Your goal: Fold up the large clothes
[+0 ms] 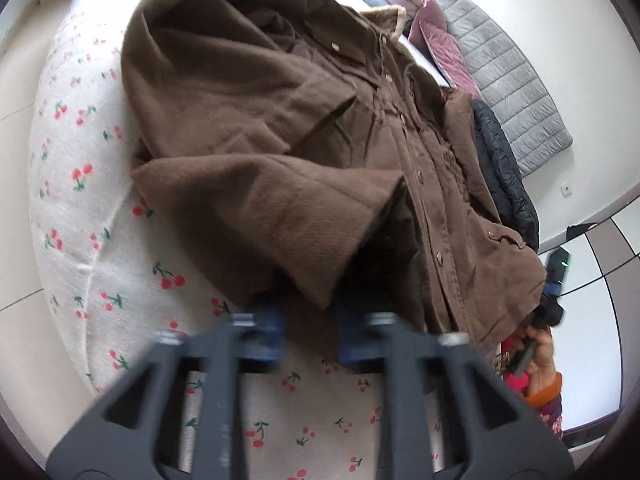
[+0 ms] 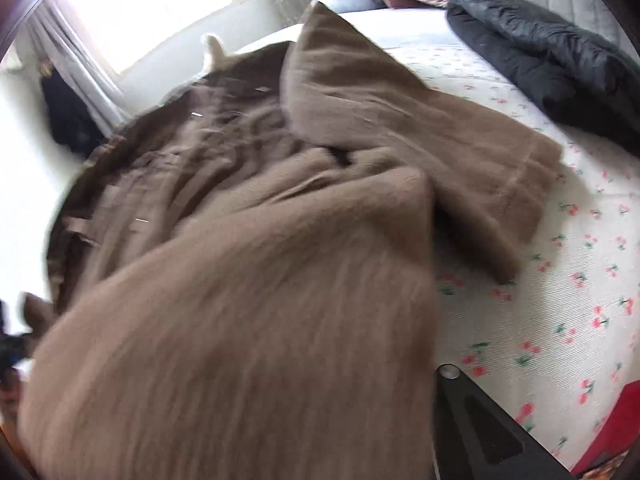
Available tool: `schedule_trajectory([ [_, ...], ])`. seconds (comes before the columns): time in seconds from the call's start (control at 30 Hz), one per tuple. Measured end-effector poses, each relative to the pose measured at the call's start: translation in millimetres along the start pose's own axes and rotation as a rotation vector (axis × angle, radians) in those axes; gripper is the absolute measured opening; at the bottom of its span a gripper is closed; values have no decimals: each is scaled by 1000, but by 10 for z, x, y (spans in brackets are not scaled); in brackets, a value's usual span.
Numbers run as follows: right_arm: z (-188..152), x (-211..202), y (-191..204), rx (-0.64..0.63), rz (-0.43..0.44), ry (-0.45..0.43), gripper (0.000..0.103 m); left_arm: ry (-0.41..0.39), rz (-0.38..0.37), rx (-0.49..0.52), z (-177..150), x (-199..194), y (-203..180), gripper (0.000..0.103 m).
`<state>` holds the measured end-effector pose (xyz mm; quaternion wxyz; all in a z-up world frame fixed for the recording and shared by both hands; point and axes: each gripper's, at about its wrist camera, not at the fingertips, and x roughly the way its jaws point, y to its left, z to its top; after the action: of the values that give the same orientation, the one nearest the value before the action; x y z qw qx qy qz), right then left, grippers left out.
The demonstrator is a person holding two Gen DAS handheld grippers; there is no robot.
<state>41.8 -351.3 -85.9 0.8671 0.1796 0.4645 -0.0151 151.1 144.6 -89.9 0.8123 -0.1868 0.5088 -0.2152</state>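
Note:
A large brown coat [image 1: 280, 128] with snap buttons lies on a white bedsheet with a cherry print [image 1: 80, 208]. In the left wrist view my left gripper [image 1: 308, 320] has its blue pads on either side of the coat's sleeve cuff [image 1: 320, 248], shut on it. My right gripper [image 1: 548, 308] shows at the coat's right hem, held by a hand. In the right wrist view the brown coat [image 2: 248, 280] drapes over the gripper and hides its fingers; only the right finger's black frame [image 2: 480, 432] shows. A sleeve [image 2: 400, 120] lies folded across the coat.
A black puffer jacket [image 2: 552, 52] lies beside the coat on the bed [image 1: 508, 184]. A grey quilted pad [image 1: 508, 76] and pink and white folded clothes [image 1: 432, 28] lie at the head of the bed. A bright window [image 2: 132, 12] is on the far wall. Tiled floor [image 1: 600, 304] lies right of the bed.

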Motion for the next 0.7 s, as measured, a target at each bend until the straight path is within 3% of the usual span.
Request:
schedule_trajectory([
  [0.17,78,-903,341,-47,84,-88,6,-107,-41,-29,99,-509,-58,8],
  [0.23,102,-1258,438,-63,93,-141,3,-154,-22,-11,98,-734,-113,8],
  [0.33,109,-1760,443,-82,83,-239,0,-217,-6,-5,35,-1078,-121,7],
  [0.43,200,-2109,220,-50,-21,-319,0,-232,33,-13,-38,-1206,-43,2],
  [0.53,134,-2155,-28,-46,-128,-289,3,-179,163,0,-203,-1126,116,2],
  [0.6,33,-2045,-97,-41,-141,-239,5,-125,222,-13,-290,-1036,262,2],
  [0.7,-134,-1757,-193,-35,-125,-146,30,-83,275,-22,-412,-1005,414,3],
])
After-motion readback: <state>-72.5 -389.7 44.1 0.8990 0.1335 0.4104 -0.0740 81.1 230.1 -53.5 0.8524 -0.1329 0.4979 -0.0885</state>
